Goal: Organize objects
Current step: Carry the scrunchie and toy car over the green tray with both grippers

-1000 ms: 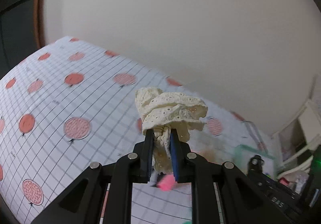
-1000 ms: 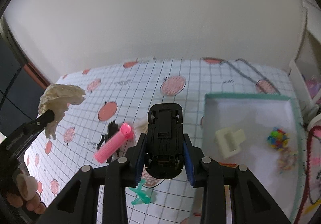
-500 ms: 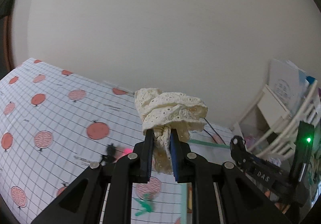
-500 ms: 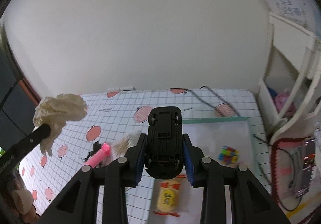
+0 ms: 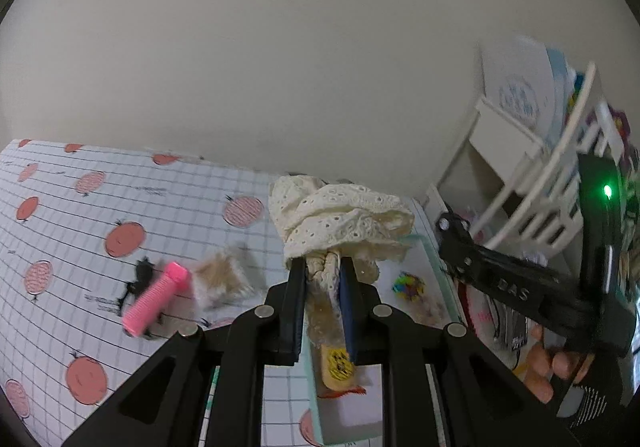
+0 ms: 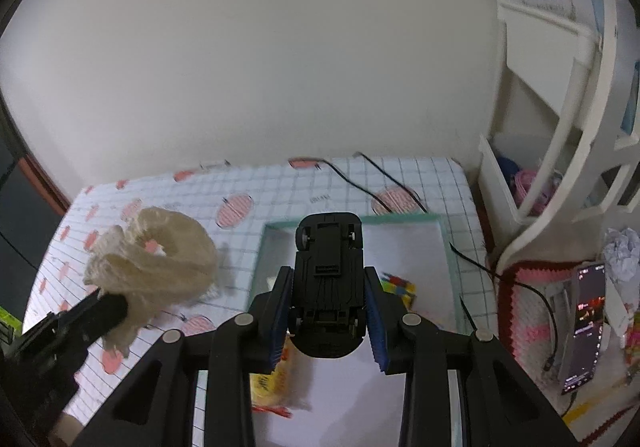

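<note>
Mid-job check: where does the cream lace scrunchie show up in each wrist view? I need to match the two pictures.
Left wrist view: the cream lace scrunchie sits at centre, pinched between the left tongs, hiding part of the tray.
Right wrist view: the same scrunchie is at the left edge, on the tip of the left tongs, above the tablecloth.
Shared landmark: the mint-rimmed tray with the multicoloured toy inside.

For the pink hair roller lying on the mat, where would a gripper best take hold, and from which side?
Grip the pink hair roller mid-barrel, coming from above with the fingers across its short width. It lies flat on the checked mat, a cylinder, so closing across the long axis probably keeps it from rolling out.
</note>
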The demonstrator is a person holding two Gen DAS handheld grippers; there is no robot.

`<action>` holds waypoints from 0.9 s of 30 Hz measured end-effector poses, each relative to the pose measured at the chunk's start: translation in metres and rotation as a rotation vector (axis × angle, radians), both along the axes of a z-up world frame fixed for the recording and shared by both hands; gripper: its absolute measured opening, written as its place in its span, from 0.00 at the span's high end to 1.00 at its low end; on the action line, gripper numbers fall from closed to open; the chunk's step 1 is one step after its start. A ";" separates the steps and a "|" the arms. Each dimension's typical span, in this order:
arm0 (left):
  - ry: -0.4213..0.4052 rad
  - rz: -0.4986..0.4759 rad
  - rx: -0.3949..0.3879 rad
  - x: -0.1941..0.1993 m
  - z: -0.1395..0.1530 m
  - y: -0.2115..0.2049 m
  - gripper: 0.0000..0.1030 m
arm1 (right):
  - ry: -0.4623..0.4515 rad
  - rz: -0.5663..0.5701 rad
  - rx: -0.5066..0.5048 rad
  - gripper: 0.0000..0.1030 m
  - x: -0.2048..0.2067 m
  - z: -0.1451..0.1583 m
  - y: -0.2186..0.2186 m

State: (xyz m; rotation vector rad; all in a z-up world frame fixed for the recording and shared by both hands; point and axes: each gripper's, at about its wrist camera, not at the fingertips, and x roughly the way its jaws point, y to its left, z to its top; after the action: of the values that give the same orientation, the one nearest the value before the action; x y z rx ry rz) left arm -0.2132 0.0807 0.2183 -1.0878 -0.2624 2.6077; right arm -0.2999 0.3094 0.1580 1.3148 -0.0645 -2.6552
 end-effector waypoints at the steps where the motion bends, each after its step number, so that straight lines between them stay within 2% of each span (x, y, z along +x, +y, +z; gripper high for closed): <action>1: -0.006 -0.015 -0.008 0.001 -0.003 0.008 0.84 | -0.016 -0.003 0.007 0.65 -0.002 -0.006 0.003; 5: -0.039 -0.080 -0.045 0.005 -0.024 0.038 0.84 | -0.053 -0.013 0.004 0.65 -0.006 -0.022 0.011; 14: -0.127 -0.163 -0.097 0.007 -0.070 0.078 0.84 | -0.159 -0.023 0.018 0.65 -0.014 -0.061 0.018; 20: -0.197 -0.181 -0.110 0.010 -0.095 0.088 0.84 | -0.214 -0.027 0.027 0.65 -0.019 -0.084 0.021; 27: -0.230 -0.189 -0.142 0.011 -0.108 0.093 0.84 | -0.260 -0.032 0.032 0.65 -0.024 -0.102 0.022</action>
State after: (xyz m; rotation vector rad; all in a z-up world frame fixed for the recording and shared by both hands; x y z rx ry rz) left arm -0.2025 0.1737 0.1099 -1.3915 -0.0212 2.3651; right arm -0.3235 0.3316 0.0564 1.6751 -0.0777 -2.5042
